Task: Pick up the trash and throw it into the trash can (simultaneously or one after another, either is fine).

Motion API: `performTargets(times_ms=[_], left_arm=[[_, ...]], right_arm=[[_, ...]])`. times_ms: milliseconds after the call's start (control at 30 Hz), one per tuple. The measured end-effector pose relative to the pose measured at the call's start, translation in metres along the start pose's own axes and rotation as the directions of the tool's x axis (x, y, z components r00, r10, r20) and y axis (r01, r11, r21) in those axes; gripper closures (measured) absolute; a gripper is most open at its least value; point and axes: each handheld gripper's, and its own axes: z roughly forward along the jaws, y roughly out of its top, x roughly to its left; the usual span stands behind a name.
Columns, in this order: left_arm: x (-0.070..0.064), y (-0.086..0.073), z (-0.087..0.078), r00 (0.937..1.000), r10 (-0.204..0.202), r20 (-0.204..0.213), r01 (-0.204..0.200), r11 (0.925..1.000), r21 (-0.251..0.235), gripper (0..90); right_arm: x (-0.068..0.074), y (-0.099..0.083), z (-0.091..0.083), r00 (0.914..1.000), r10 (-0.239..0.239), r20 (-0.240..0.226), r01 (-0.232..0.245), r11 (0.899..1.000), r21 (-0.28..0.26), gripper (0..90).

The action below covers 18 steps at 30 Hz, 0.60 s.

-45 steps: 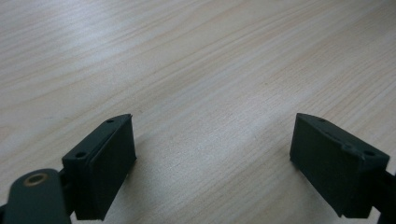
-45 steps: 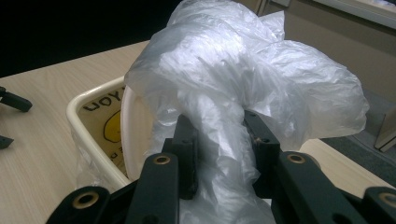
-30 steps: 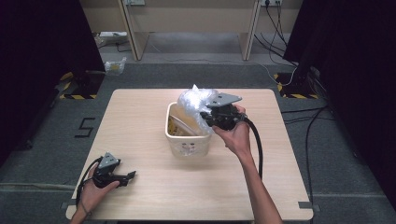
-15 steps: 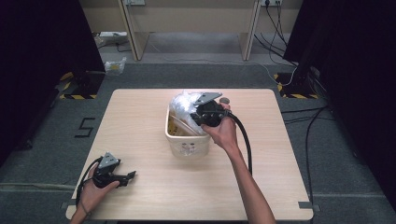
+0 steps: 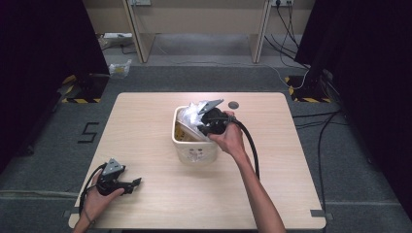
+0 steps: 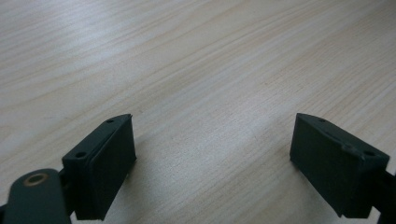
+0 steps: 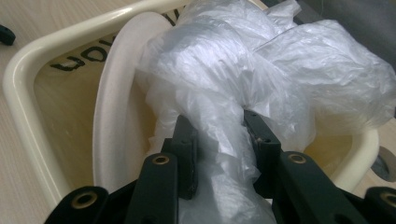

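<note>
Right gripper [image 5: 206, 121] sits over the cream bin [image 5: 187, 150] at the centre of the high view, jaws pinching a bunched neck of clear plastic bag [image 7: 243, 93]. In the right gripper view the bag billows across the upper middle and right of the frame, above the bin's open top; a white curved piece [image 7: 116, 98] leans inside the bin at frame left. Left gripper [image 5: 127, 184] rests on the wooden table [image 5: 145, 121] at lower left of the high view, jaws spread wide, nothing between them.
</note>
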Motion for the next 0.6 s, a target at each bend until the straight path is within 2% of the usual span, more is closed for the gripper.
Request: performTargets(times_ms=[333,400,467,533,600], left_arm=[[0.0,0.0,0.0,1.0,0.0,0.0,0.0,1.0,0.0,13.2],[0.0,0.0,0.0,1.0,0.0,0.0,0.0,1.0,0.0,13.2],[0.0,0.0,0.0,1.0,0.0,-0.001,0.0,1.0,0.001,13.2],[0.0,0.0,0.0,1.0,0.0,0.0,0.0,1.0,0.0,13.2],[0.0,0.0,0.0,1.0,0.001,0.0,-0.001,1.0,0.0,13.2]], right_arm=[[0.0,0.002,0.009,0.9997,-0.022,-0.012,0.023,0.998,0.061,68.2],[0.0,0.001,0.009,0.9998,-0.007,-0.016,0.008,0.998,0.055,65.7],[0.0,0.001,0.007,0.9994,0.027,-0.024,-0.026,0.999,0.029,56.9],[-0.001,0.001,0.002,0.9982,0.05,-0.034,-0.05,0.999,0.0,51.1],[-0.001,0.002,-0.008,0.9977,0.064,-0.021,-0.065,0.998,-0.029,47.2]])
